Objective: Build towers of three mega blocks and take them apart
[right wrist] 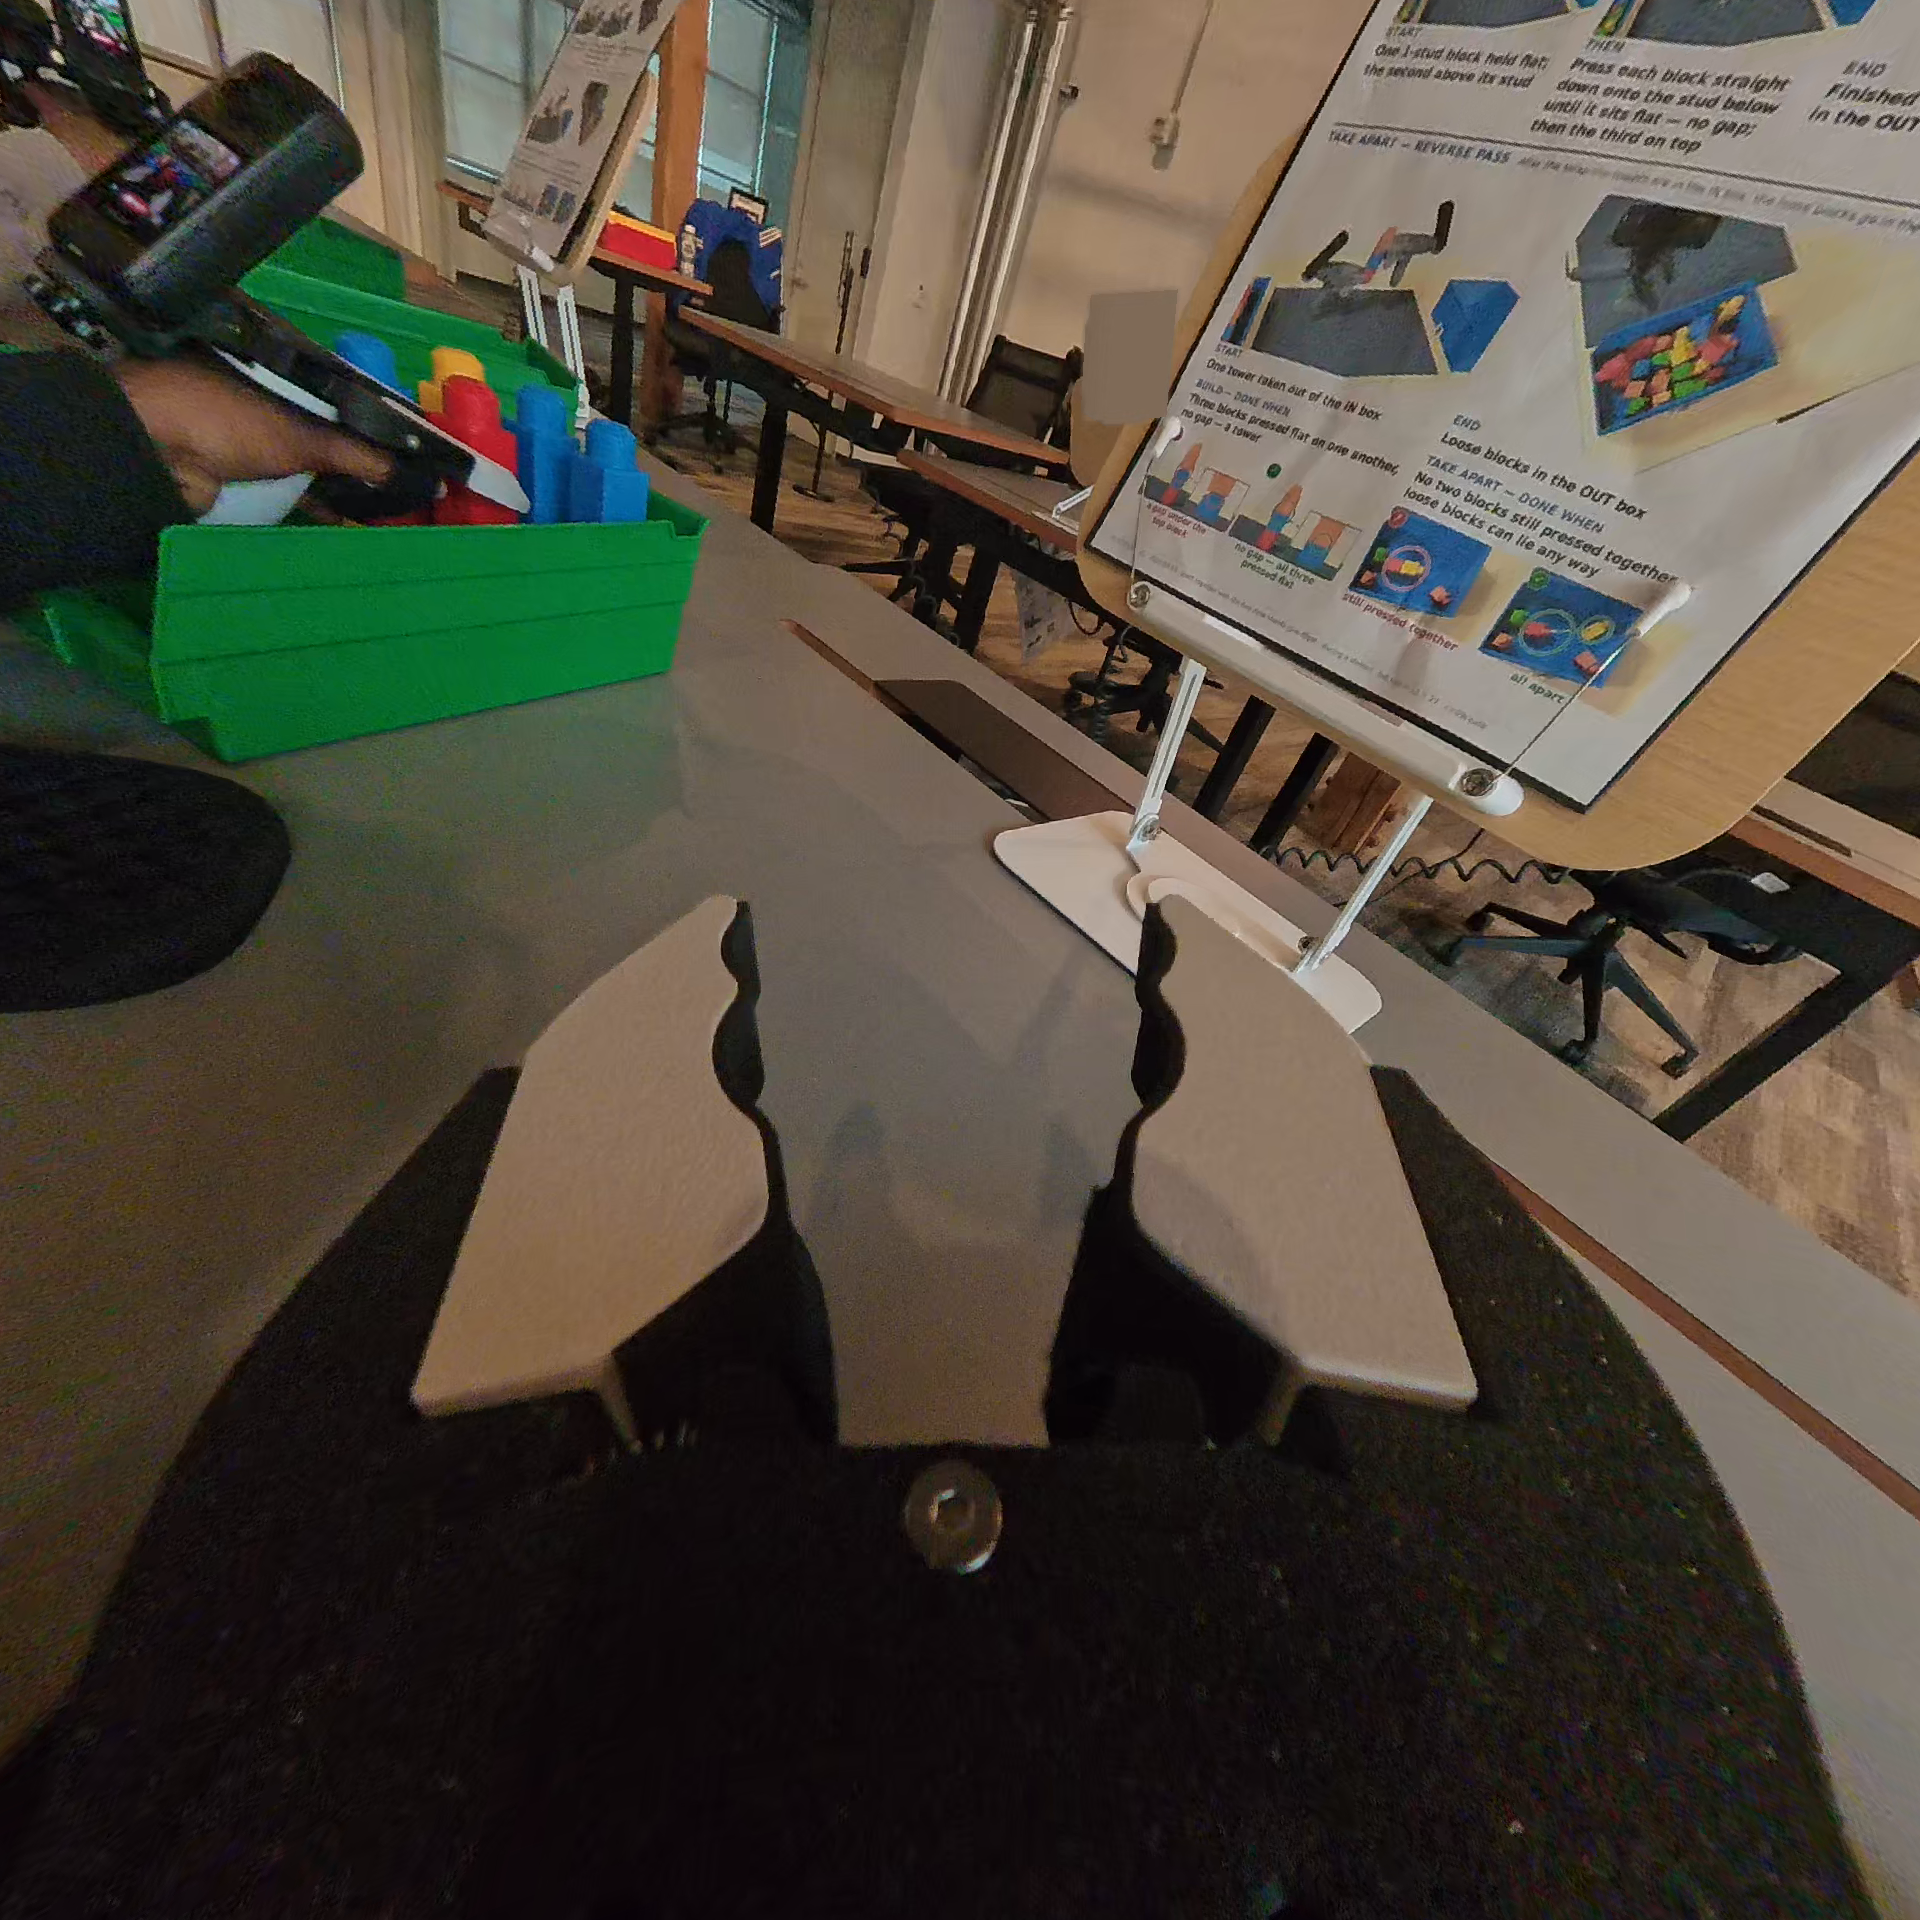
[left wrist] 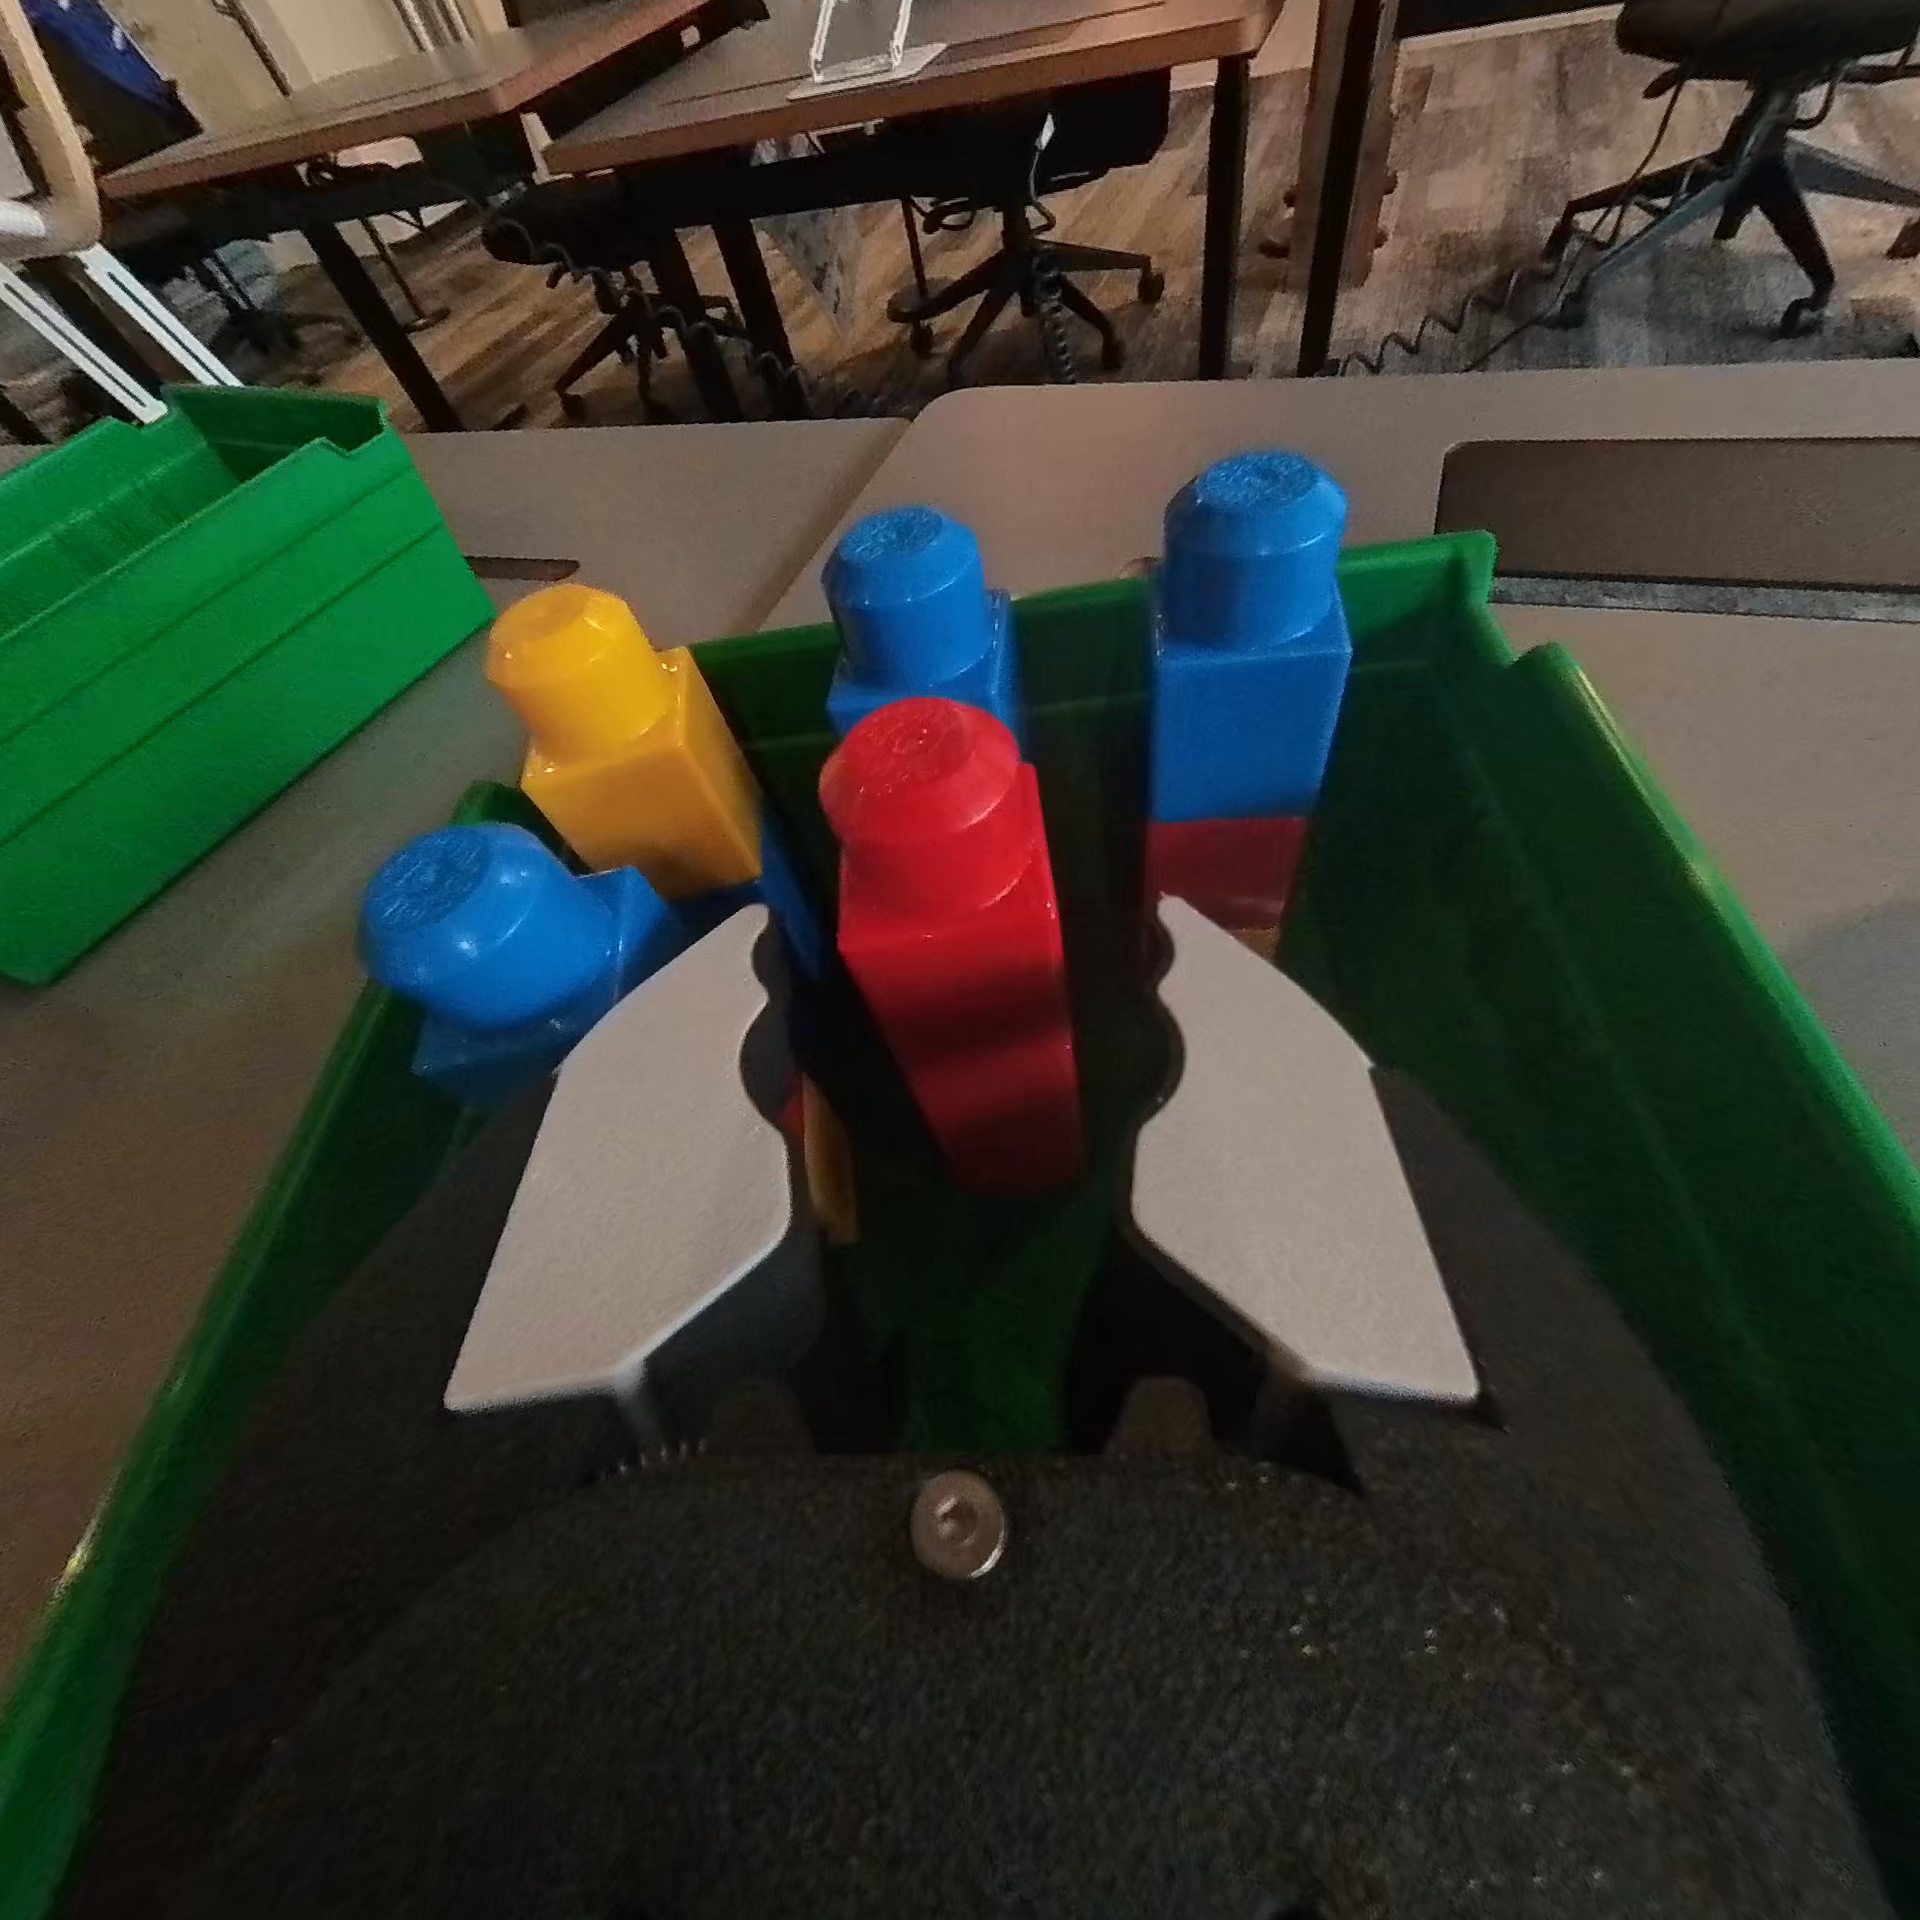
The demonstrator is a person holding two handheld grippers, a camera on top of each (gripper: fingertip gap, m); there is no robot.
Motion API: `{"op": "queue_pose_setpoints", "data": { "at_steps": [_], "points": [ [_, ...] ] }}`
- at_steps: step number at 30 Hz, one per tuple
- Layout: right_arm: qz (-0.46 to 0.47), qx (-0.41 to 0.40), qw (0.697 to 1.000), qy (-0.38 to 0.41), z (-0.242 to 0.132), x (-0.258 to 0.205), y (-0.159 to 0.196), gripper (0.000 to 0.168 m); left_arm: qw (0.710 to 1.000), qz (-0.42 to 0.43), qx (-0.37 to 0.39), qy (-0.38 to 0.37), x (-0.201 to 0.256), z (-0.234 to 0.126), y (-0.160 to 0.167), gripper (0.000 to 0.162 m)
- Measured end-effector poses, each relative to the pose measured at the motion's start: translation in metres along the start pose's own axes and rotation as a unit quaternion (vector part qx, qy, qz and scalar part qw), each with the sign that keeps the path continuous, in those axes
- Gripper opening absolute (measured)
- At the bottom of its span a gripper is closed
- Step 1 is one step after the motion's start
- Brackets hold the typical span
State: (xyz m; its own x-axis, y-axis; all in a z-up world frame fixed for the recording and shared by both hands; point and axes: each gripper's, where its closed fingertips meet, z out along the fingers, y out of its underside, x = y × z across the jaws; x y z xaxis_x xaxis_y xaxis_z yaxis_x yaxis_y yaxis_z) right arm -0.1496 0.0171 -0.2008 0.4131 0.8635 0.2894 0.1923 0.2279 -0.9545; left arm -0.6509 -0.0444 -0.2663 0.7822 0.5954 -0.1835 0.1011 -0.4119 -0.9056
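Left gripper (left wrist: 961, 935) hangs inside the green bin (left wrist: 1621, 935), jaws wide, straddling the red-topped tower (left wrist: 951, 935) but no visible contact either side. Just past it: blue block (left wrist: 499, 956) at left, yellow-topped tower (left wrist: 634, 738) behind that, blue-topped tower (left wrist: 914, 613) straight behind the red, taller blue-over-red tower (left wrist: 1252, 665) at right by the far wall. All stand upright in the bin. Second green bin (left wrist: 197, 665) sits farther left on the table (left wrist: 1714, 790). Right gripper (right wrist: 940, 925) hovers over bare table, jaws wide, holding nothing; white stand (right wrist: 1081, 873) with instruction board (right wrist: 1538, 416) beyond it.
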Motion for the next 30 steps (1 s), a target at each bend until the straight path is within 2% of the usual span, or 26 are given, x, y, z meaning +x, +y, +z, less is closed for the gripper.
{"op": "queue_pose_setpoints", "data": {
  "at_steps": [5,7,15,23,30],
  "points": [
    [0.0,-0.005,1.0,-0.003,0.001,-0.001,0.002,0.07,1.0,-0.004,0.005,-0.006,-0.001,0.004,-0.001,0.051],
    [0.0,-0.008,1.0,-0.004,0.001,-0.001,0.003,0.07,1.0,-0.003,0.005,-0.008,-0.002,0.005,-0.001,0.039],
    [0.0,-0.013,1.0,-0.007,0.002,-0.002,0.005,0.07,1.0,0.002,0.017,0.01,0.001,-0.004,-0.009,0.036],
    [-0.004,-0.018,1.0,-0.016,0.005,-0.006,0.007,0.07,0.993,0.025,0.101,0.049,0.017,-0.053,-0.059,0.036],
    [-0.015,-0.017,0.999,-0.031,0.013,-0.016,0.005,0.07,0.971,0.018,0.184,0.152,0.069,-0.116,-0.107,0.035]
  ]
}}
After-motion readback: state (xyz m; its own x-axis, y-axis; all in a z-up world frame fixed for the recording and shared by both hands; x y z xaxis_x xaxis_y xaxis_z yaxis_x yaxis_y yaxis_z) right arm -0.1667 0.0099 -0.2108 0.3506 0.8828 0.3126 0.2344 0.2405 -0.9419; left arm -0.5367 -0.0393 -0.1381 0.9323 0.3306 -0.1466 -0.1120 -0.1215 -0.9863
